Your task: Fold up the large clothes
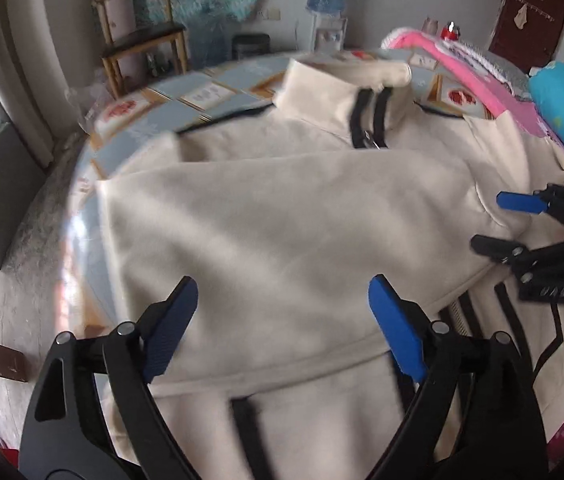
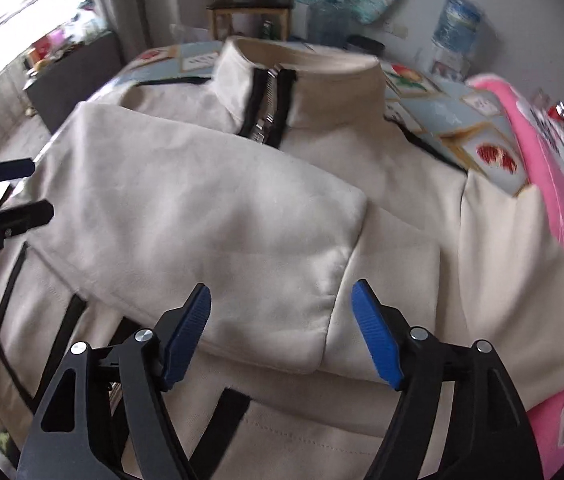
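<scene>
Cream zip-up jacket with black trim, flat on bed, sleeve folded across chest

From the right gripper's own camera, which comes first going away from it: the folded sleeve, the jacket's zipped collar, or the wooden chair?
1. Folded sleeve, just beyond the right gripper.
2. Zipped collar, further up the jacket.
3. Wooden chair, by the back wall.

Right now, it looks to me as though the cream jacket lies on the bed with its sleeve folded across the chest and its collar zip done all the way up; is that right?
Not quite: the zip is open at the collar, as the right wrist view shows. The rest holds: the cream jacket lies on the bed with its sleeve folded across the chest.
</scene>
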`<act>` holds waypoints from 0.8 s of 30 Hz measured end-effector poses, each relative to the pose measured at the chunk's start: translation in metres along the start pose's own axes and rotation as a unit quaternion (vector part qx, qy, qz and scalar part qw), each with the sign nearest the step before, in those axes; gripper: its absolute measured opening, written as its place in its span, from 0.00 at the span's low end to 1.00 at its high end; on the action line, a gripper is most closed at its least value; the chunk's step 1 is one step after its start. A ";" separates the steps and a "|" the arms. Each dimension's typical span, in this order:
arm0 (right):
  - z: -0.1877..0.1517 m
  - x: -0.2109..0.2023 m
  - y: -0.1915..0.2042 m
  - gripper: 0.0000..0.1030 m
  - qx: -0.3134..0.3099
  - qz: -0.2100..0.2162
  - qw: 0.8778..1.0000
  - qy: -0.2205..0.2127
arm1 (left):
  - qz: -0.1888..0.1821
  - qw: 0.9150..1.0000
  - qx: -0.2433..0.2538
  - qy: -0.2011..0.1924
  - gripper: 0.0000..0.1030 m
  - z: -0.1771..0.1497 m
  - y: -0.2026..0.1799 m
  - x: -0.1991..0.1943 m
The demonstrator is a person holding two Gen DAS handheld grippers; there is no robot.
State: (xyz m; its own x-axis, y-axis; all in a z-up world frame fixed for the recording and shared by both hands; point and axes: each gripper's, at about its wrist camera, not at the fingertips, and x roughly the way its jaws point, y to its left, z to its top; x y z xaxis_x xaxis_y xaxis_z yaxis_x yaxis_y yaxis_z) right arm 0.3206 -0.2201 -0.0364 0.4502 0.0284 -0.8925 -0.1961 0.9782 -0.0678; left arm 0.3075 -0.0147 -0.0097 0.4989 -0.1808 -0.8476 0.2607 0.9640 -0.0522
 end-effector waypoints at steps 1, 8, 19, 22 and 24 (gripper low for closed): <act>0.000 0.005 -0.001 0.71 0.008 -0.009 1.000 0.004 | 0.003 1.000 0.001 0.007 0.81 0.001 -0.004 0.008; -0.010 0.015 -0.020 0.94 0.069 -0.009 0.998 -0.004 | 0.040 0.999 0.018 0.020 0.90 -0.004 -0.016 0.037; -0.006 0.017 -0.021 0.94 0.069 -0.008 0.997 0.014 | 0.027 0.999 0.007 0.031 0.93 -0.007 -0.009 0.040; -0.011 0.015 -0.021 0.94 0.062 -0.005 0.998 -0.002 | 0.027 0.999 0.003 0.033 0.93 -0.008 -0.008 0.040; -0.012 0.014 -0.021 0.94 0.053 -0.001 0.999 -0.006 | 0.029 0.999 0.001 0.033 0.93 -0.008 -0.008 0.040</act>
State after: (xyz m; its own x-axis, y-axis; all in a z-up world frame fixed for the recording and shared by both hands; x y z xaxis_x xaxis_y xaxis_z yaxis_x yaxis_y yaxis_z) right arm 0.3207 -0.2426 -0.0532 0.4615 0.0286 -0.8867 -0.1015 0.9946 -0.0208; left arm 0.3185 -0.0285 -0.0479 0.4583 -0.1112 -0.8818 0.2338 0.9723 -0.0011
